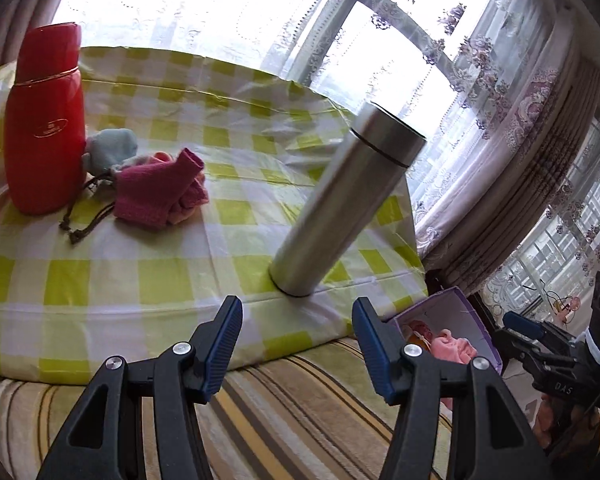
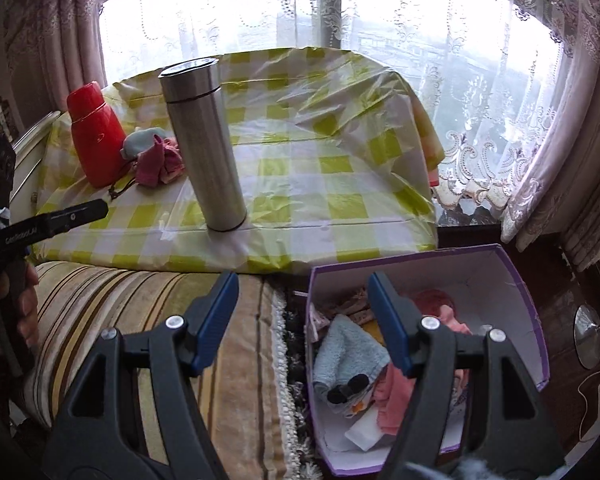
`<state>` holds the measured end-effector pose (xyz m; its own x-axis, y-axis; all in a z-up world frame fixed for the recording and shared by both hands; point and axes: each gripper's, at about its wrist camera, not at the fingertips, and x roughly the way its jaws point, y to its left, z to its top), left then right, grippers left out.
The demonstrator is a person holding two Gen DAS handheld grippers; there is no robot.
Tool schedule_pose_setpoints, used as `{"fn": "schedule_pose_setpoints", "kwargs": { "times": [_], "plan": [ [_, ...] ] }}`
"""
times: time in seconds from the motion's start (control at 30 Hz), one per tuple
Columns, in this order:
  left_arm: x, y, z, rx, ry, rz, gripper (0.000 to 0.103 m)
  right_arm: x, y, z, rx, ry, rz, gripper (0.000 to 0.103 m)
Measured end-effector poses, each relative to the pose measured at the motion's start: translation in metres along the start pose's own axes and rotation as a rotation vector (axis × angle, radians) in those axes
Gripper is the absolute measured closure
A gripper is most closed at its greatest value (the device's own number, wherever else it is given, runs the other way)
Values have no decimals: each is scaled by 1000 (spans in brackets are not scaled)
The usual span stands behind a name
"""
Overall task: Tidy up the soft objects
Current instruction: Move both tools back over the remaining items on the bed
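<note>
A magenta knitted piece (image 1: 156, 194) lies on the checked tablecloth (image 1: 172, 276) with a pale blue soft item (image 1: 112, 148) and a drawstring pouch behind it, next to a red flask (image 1: 44, 120). They also show in the right wrist view: the magenta piece (image 2: 152, 162) and the blue item (image 2: 142, 140). A purple box (image 2: 512, 276) on the floor holds a blue towel (image 2: 348, 354) and pink cloths (image 2: 396, 396). My left gripper (image 1: 298, 340) is open and empty at the table's near edge. My right gripper (image 2: 302, 324) is open and empty above the box's left rim.
A tall steel flask (image 1: 344, 204) stands near the table's front edge, right before my left gripper; it also shows in the right wrist view (image 2: 206, 148). A striped cushion (image 2: 140, 312) lies below the table. Lace curtains (image 2: 540, 120) hang behind and to the right.
</note>
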<state>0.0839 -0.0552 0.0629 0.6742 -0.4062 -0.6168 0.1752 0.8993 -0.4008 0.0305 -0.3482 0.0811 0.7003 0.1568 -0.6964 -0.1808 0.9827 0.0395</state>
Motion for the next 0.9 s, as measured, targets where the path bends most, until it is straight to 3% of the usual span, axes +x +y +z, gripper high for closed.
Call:
{"fn": "schedule_pose_setpoints", "kwargs": {
  "times": [0.17,0.47,0.63,0.9],
  "plan": [
    [8,44,24,-35,-20,79,45,22,51,5,-95,31,95,33],
    [45,100,67,-120,-15,132,45,55,123,21,-220,64,221,33],
    [68,117,93,-103,-18,157,45,74,153,31,-264,79,258,33],
    [117,148,118,-168,39,186,41,104,184,49,-290,96,276,33]
  ]
}}
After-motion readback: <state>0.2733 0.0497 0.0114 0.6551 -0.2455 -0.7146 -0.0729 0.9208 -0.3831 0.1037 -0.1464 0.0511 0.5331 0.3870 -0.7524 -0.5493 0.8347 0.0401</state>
